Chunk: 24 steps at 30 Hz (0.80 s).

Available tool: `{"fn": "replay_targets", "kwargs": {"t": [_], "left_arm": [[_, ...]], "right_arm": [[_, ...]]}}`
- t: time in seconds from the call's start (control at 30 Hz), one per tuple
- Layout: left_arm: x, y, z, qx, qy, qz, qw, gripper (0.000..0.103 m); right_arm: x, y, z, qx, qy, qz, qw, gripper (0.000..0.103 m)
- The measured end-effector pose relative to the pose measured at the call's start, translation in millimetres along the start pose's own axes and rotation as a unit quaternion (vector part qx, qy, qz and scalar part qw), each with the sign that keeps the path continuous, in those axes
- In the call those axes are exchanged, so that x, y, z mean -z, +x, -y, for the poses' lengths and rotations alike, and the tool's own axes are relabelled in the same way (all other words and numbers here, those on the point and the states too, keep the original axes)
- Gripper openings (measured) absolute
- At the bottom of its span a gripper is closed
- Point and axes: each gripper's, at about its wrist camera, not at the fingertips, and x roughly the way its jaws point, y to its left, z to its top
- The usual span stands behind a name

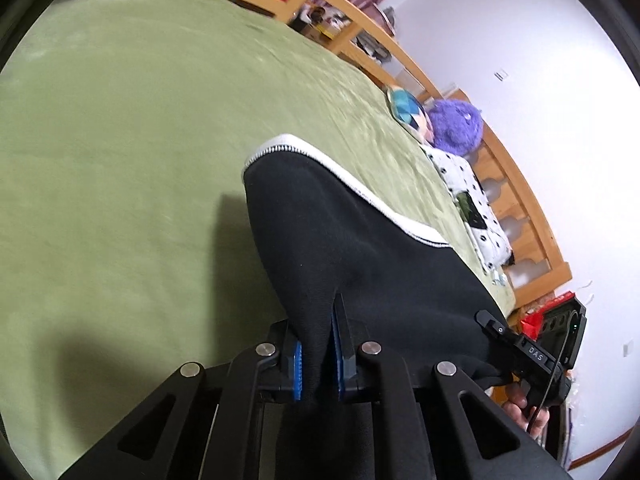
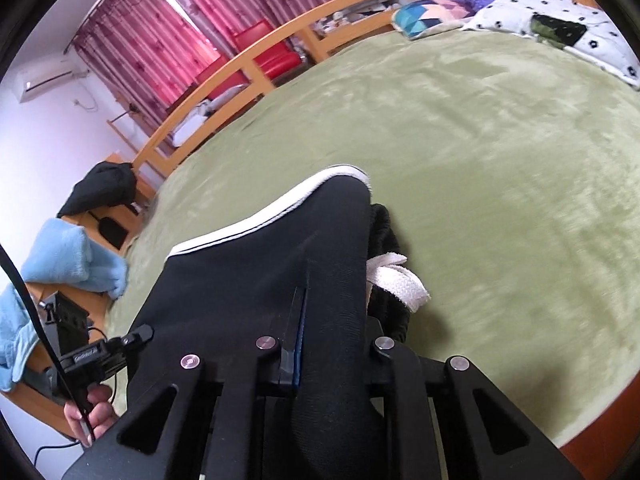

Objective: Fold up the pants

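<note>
both grippers are gripping the pants (image 1: 340, 240): the left gripper (image 1: 318, 364) is pinching black cloth between its nearly closed jaws, and the right gripper (image 2: 320, 336) is clamping a fold by the drawstring (image 2: 396, 280). the pants are hanging forward from both sets of jaws onto the bed (image 1: 120, 140) ahead. judging by this, the fold is starting, and the next move is calling for carrying both held edges over evenly.
</note>
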Motion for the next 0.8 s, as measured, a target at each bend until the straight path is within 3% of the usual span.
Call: {"fn": "replay_targets", "kwargs": {"t": [0.33,0.47,0.53,0.6,0.7,0.8], "left_arm": [[-33.7,-90.1,-75.0,-0.07,-0.017,0.062,0.9955,0.011],[-32.4,-93.1,-107.0,-0.099,-0.038,0.043,0.9934,0.012],[-24.0,-83.0,-122.5,-0.095,-0.051,0.027,0.9938,0.012],[-12.6,-76.2,-127.6,-0.109,-0.045,0.022,0.9927,0.02],[2.8,-73.4,-127.9,-0.161,-0.032,0.024,0.9861,0.032],[10.6,-77.8,-126.9,-0.194,-0.011,0.011,0.9809,0.034]], "right_arm": [[12.9,72.5,-104.4,-0.074,-0.041,-0.035,0.996,0.015],[26.8,97.9,-138.4,-0.088,-0.064,-0.057,0.992,0.016],[35.4,106.6,-146.5,-0.073,-0.084,-0.064,0.992,0.02],[39.0,108.4,-144.0,-0.047,-0.103,-0.069,0.991,0.03],[47.7,109.5,-136.4,-0.007,-0.12,-0.091,0.989,0.043],[56.6,97.4,-127.7,0.028,-0.133,-0.084,0.987,0.05]]}}
